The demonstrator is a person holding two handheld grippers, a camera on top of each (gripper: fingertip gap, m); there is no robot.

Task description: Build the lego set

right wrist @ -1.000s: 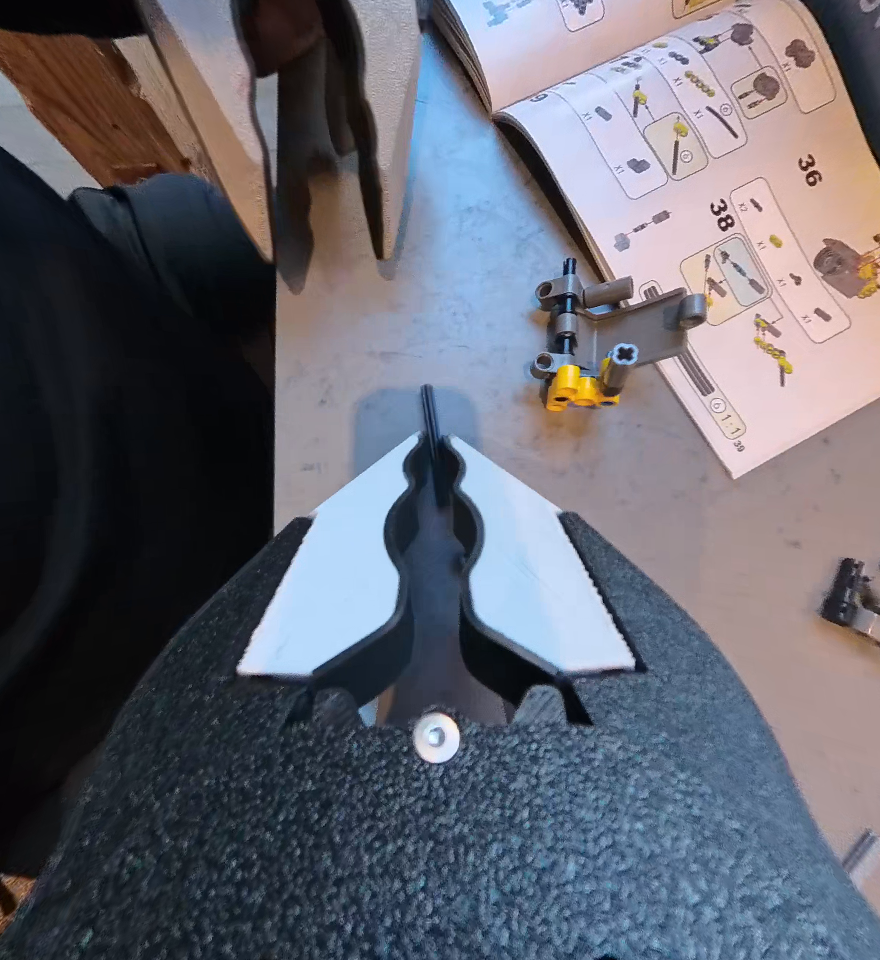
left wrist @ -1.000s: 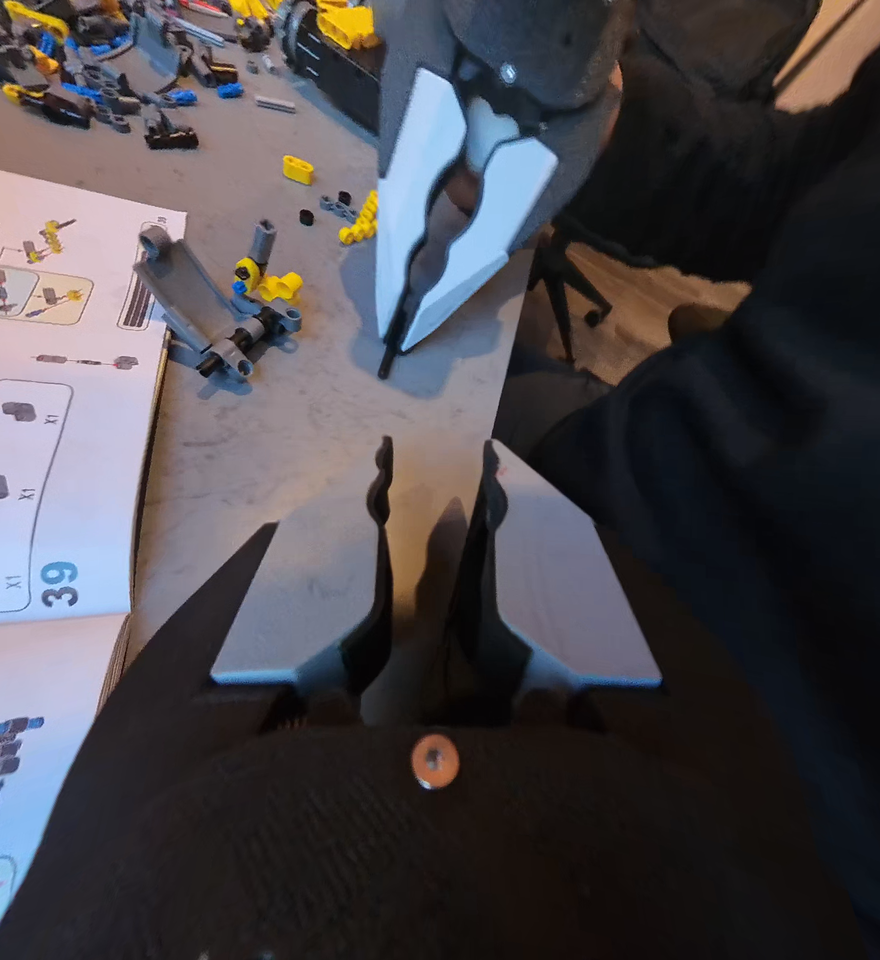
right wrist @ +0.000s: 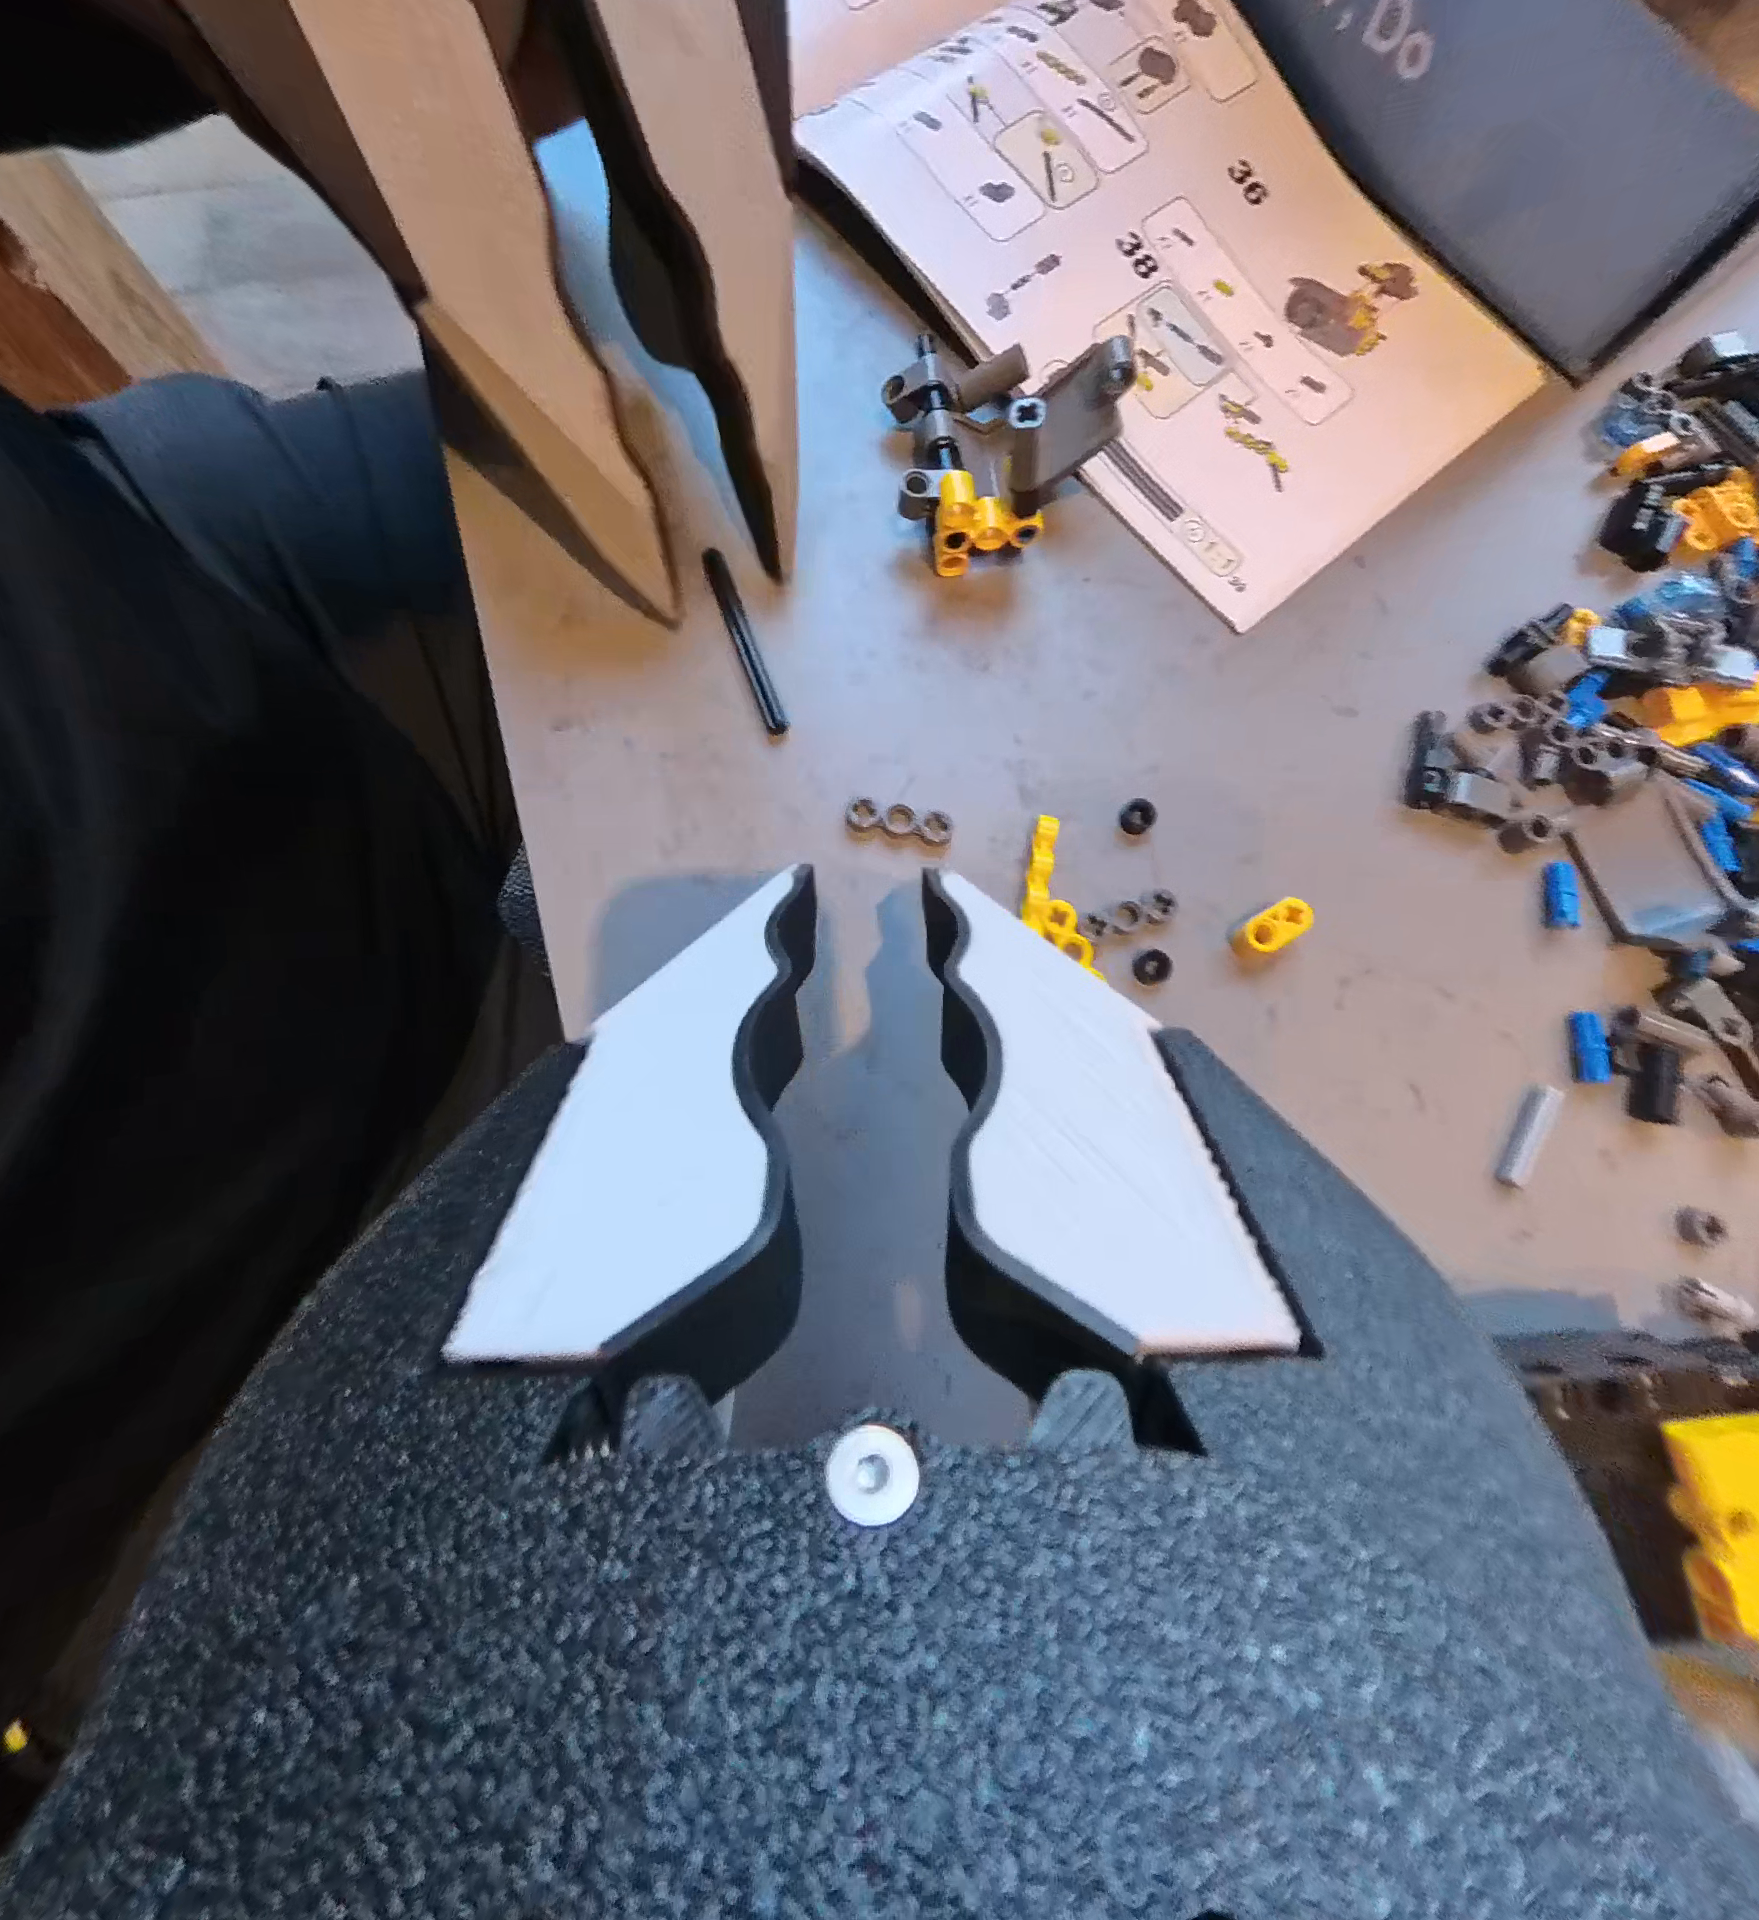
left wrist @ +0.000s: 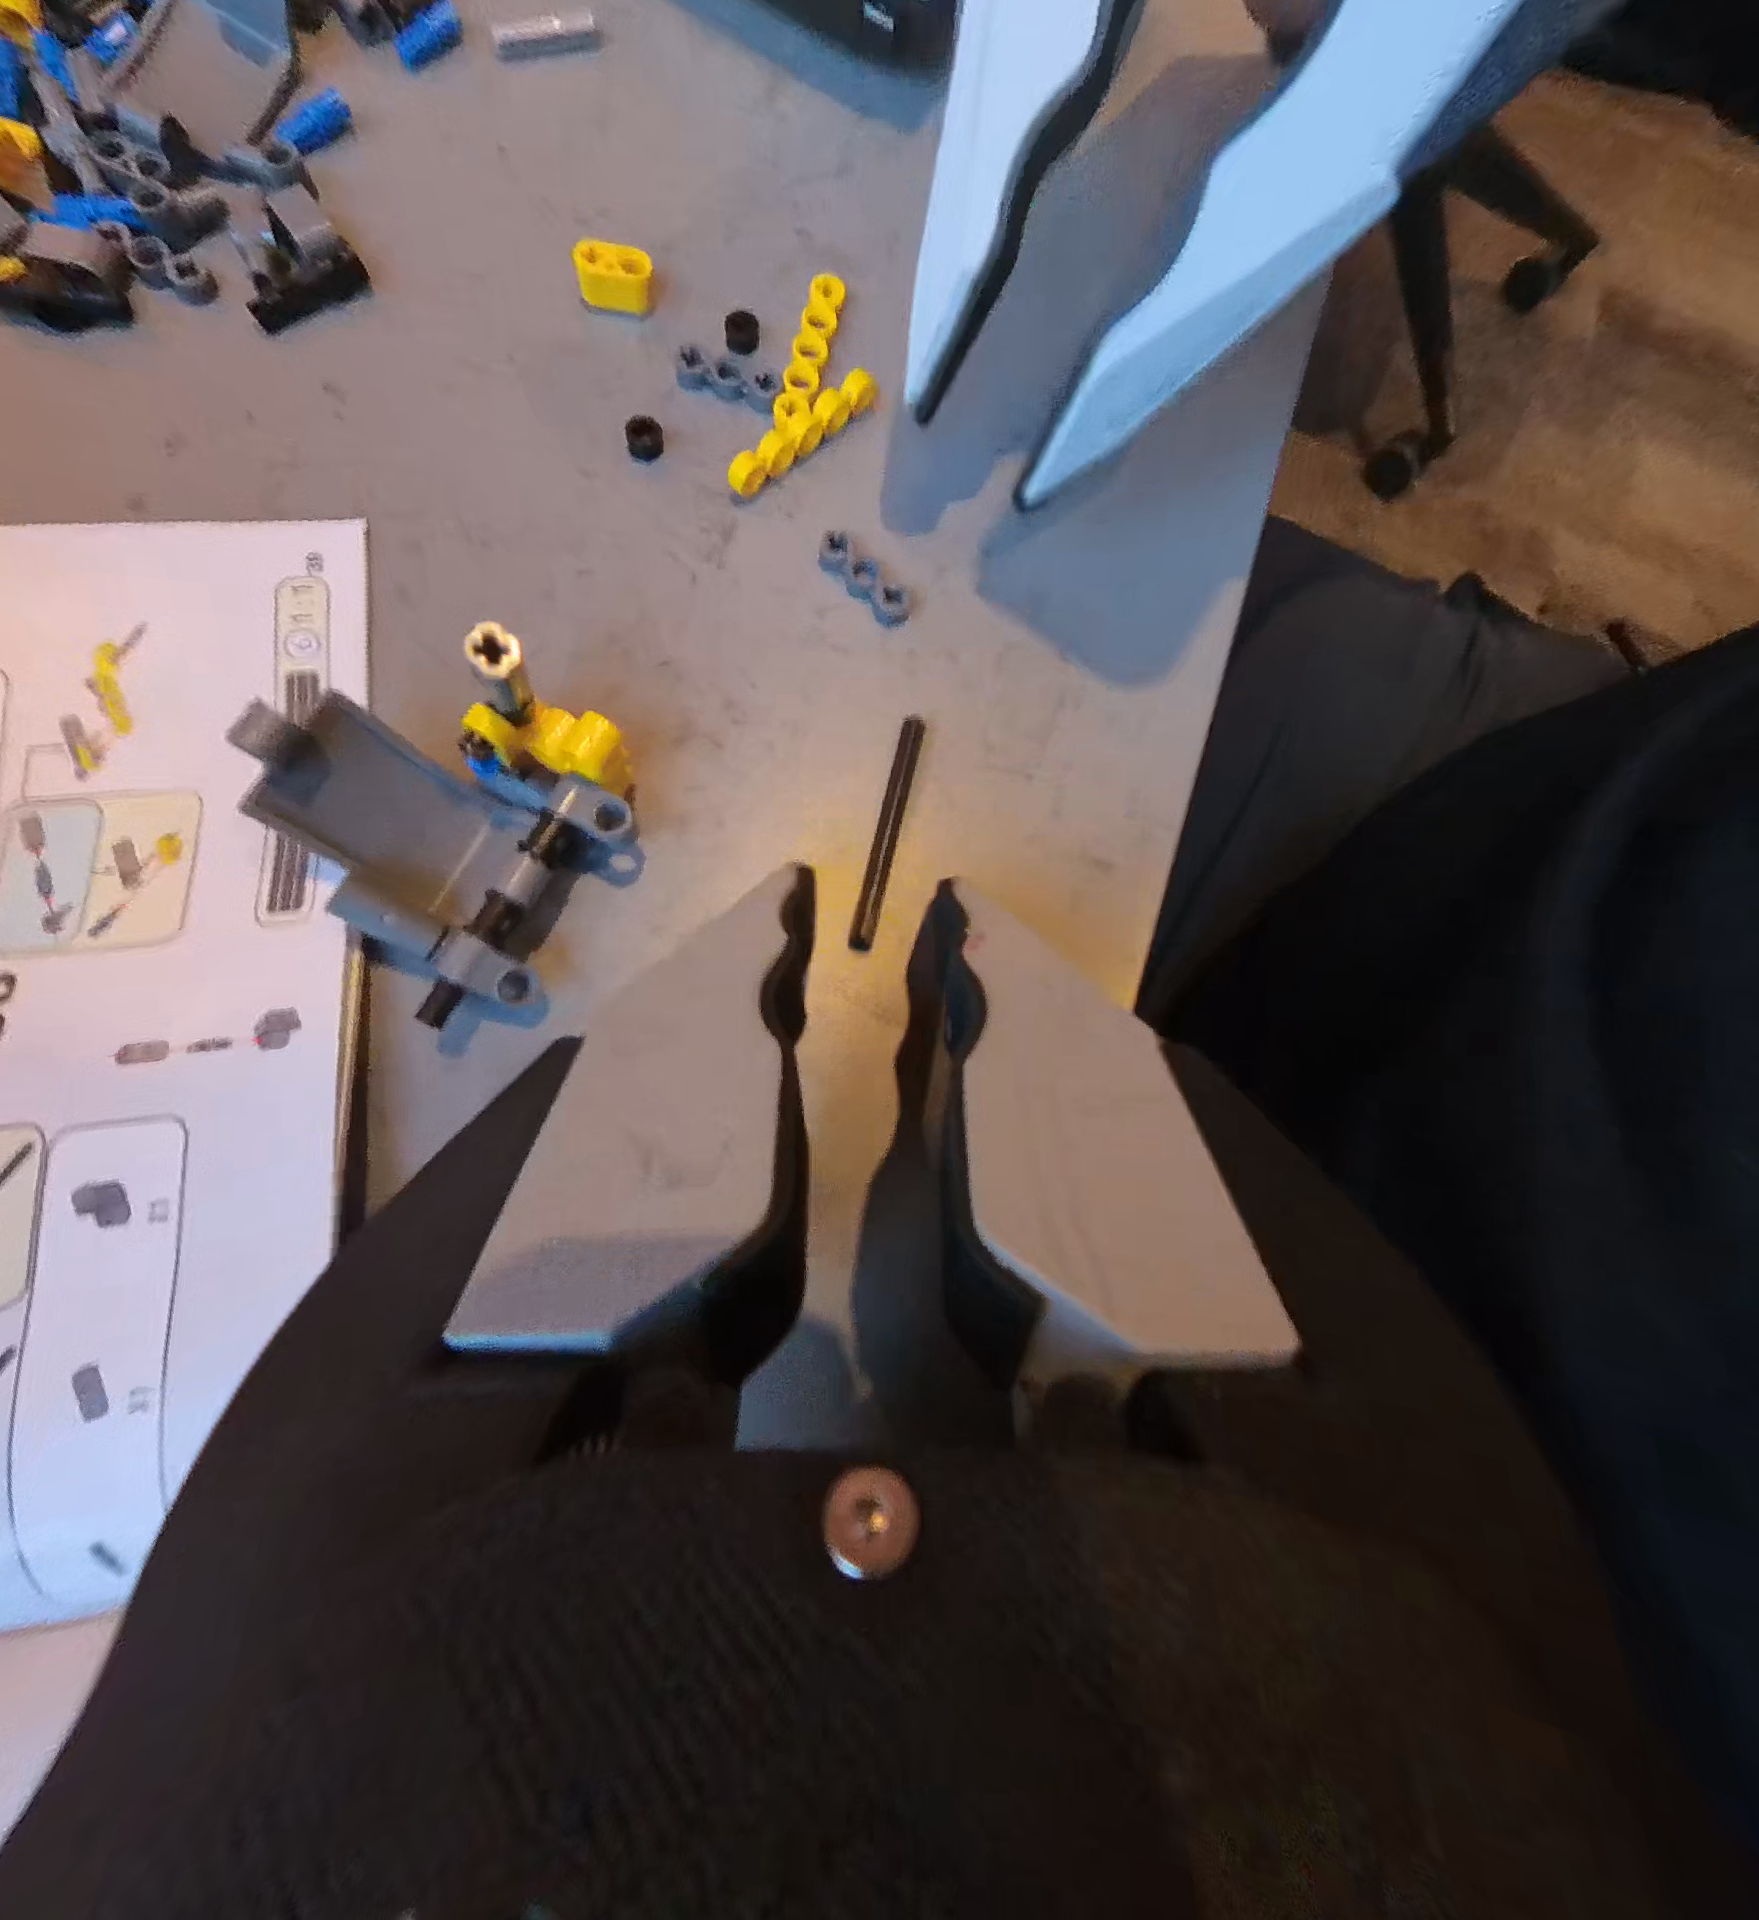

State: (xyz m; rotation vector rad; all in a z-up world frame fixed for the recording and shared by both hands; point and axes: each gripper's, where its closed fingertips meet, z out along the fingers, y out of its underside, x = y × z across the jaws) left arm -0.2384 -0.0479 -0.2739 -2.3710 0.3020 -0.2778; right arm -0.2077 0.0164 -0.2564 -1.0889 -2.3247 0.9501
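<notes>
A thin black axle (left wrist: 887,831) lies loose on the grey table, also in the right wrist view (right wrist: 745,657). My left gripper (left wrist: 873,888) is open and empty, its tips just short of the axle's near end; it shows in the right wrist view (right wrist: 724,587). My right gripper (right wrist: 867,883) is open and empty, raised above the table near a grey three-hole piece (right wrist: 898,823); it shows in the left wrist view (left wrist: 974,457). A grey and yellow part assembly (left wrist: 459,831) lies left of the axle, also in the right wrist view (right wrist: 1000,442).
An open instruction booklet (left wrist: 75,1039) lies at the left. Small yellow, grey and black pieces (left wrist: 792,405) lie beyond the axle. A pile of loose parts (right wrist: 1685,790) fills the far side. The table edge (left wrist: 1207,831) and a person's dark clothing (left wrist: 1529,1143) are right. Left tips to right tips: about 8 cm.
My right gripper has opened, let go of the black axle and lifted away. The axle now lies on the table. My left gripper has moved forward to the axle.
</notes>
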